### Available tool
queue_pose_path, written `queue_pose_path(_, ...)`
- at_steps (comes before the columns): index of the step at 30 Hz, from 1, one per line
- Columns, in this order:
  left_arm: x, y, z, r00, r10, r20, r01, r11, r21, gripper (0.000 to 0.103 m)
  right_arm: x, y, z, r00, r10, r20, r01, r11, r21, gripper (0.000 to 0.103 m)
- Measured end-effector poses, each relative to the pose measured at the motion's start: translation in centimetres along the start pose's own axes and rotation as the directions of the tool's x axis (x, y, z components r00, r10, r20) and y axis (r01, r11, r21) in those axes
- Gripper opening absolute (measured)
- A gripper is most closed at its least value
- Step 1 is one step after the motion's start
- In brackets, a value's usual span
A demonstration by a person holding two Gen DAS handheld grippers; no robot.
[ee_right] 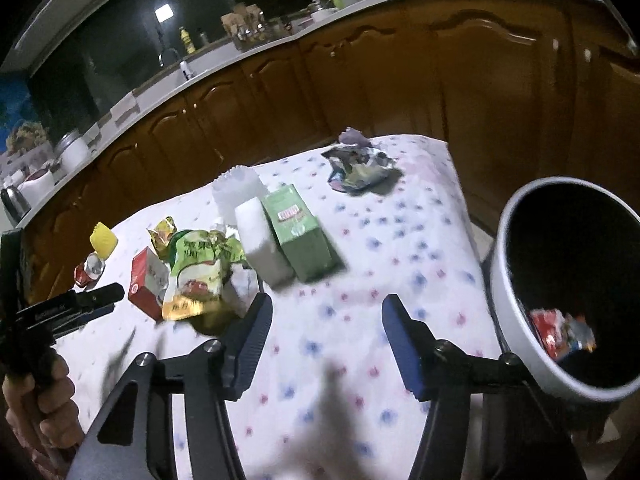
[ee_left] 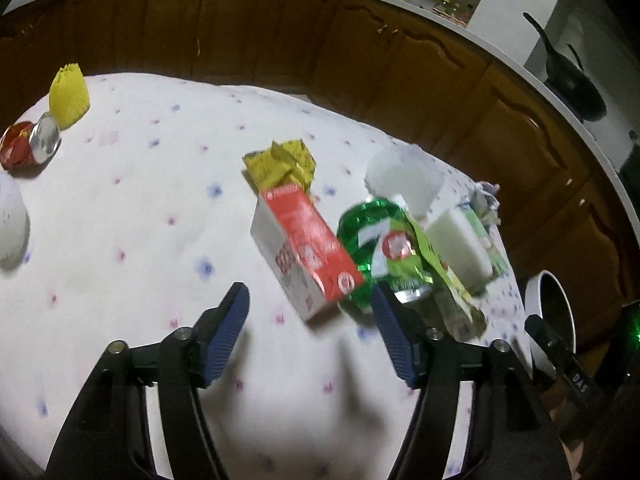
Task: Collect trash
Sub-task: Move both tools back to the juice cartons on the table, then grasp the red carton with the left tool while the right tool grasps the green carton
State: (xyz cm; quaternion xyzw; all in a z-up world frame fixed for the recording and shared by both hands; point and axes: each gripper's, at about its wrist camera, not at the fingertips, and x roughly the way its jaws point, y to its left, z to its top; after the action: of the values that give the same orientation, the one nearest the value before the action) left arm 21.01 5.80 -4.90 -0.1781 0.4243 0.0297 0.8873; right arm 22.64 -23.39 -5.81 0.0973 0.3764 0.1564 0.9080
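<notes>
My left gripper point(ee_left: 310, 304) hangs open over the flowered tablecloth point(ee_left: 140, 220), nothing between its blue pads. Just beyond it lie a red and white carton point(ee_left: 308, 248), a green soda bottle point(ee_left: 372, 240), a yellow wrapper point(ee_left: 284, 160) and a white cup point(ee_left: 404, 180). My right gripper point(ee_right: 328, 312) is open too, above bare cloth. Ahead of it stand a green box point(ee_right: 300, 232) and a white box point(ee_right: 260, 240), with a green-yellow pouch point(ee_right: 196, 276) to the left. The white trash bin point(ee_right: 516, 264) at the right holds a red wrapper point(ee_right: 556, 332).
A crushed red can point(ee_left: 28, 144) and a yellow net point(ee_left: 68, 96) lie at the table's far left. A crumpled foil wrapper point(ee_right: 360, 168) sits near the far edge. Brown kitchen cabinets point(ee_left: 280, 40) run behind the table. A hand point(ee_right: 36, 400) holds the left gripper point(ee_right: 114, 300).
</notes>
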Motion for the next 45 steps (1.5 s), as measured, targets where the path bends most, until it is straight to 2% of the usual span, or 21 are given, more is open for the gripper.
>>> queue_pose_path(9, 2.7, 0.3, 1.9, 0.999, 0.048, -0.011, -0.048, 0.999, 0.004, 0.068, 4.2, 0.1, 2.6, 0.999, 0.032, -0.043, -0.034, 0.998, -0.050, 0.058)
queue_pose_path(17, 3.7, 0.3, 2.2, 0.999, 0.045, -0.004, -0.045, 0.998, 0.039, 0.068, 6.8, 1.0, 4.1, 0.998, 0.049, -0.047, -0.053, 0.993, -0.103, 0.057)
queue_pose_path(19, 3.9, 0.2, 2.3, 0.999, 0.035, -0.008, -0.035, 0.998, 0.044, 0.068, 6.8, 1.0, 4.3, 0.998, 0.056, -0.034, -0.059, 0.992, -0.108, 0.054)
queue_pose_path(20, 4.0, 0.2, 2.3, 0.999, 0.031, -0.010, -0.030, 0.999, 0.045, 0.068, 6.7, 1.0, 4.5, 0.998, 0.062, -0.033, -0.065, 0.992, -0.104, 0.050)
queue_pose_path(21, 4.0, 0.1, 2.3, 1.000, 0.029, -0.010, -0.028, 0.999, 0.046, 0.067, 6.7, 0.9, 4.6, 0.997, 0.066, -0.035, -0.070, 0.992, -0.101, 0.038)
queue_pose_path(29, 4.1, 0.3, 2.1, 1.000, 0.019, -0.015, -0.018, 0.999, 0.050, 0.069, 6.5, 0.2, 4.1, 0.995, 0.085, -0.057, -0.090, 0.992, -0.088, 0.041)
queue_pose_path(31, 4.1, 0.0, 2.0, 1.000, 0.017, -0.008, -0.017, 0.998, 0.062, 0.066, 6.7, 0.4, 3.9, 0.995, 0.075, -0.063, -0.080, 0.992, -0.095, 0.041)
queue_pose_path(33, 4.1, -0.3, 2.0, 1.000, 0.003, -0.004, -0.003, 0.997, 0.080, 0.057, 6.9, 0.5, 3.9, 0.995, 0.076, -0.060, -0.081, 0.992, -0.094, 0.038)
queue_pose_path(34, 4.0, -0.5, 1.9, 1.000, -0.010, -0.005, 0.010, 0.996, 0.085, 0.046, 6.8, 0.6, 3.9, 0.995, 0.075, -0.058, -0.081, 0.992, -0.093, 0.038)
queue_pose_path(35, 3.9, -0.7, 1.9, 1.000, -0.017, -0.005, 0.018, 0.995, 0.097, 0.041, 6.7, 0.5, 3.9, 0.996, 0.072, -0.053, -0.076, 0.993, -0.091, 0.038)
queue_pose_path(38, 3.3, -1.3, 1.7, 1.000, -0.012, 0.001, 0.011, 0.991, 0.136, 0.035, 5.5, 0.3, 3.7, 0.998, 0.052, -0.023, -0.054, 0.995, -0.081, 0.035)
queue_pose_path(41, 2.5, -1.2, 1.3, 1.000, -0.027, 0.002, 0.026, 0.989, 0.145, 0.033, 3.6, -0.3, 3.0, 0.999, 0.033, 0.009, -0.032, 0.998, -0.050, 0.033)
queue_pose_path(45, 0.9, -1.0, 0.4, 0.998, -0.057, -0.002, 0.057, 0.985, 0.162, 0.032, 0.9, -0.7, 0.9, 1.000, 0.001, 0.005, 0.000, 0.999, -0.036, 0.033)
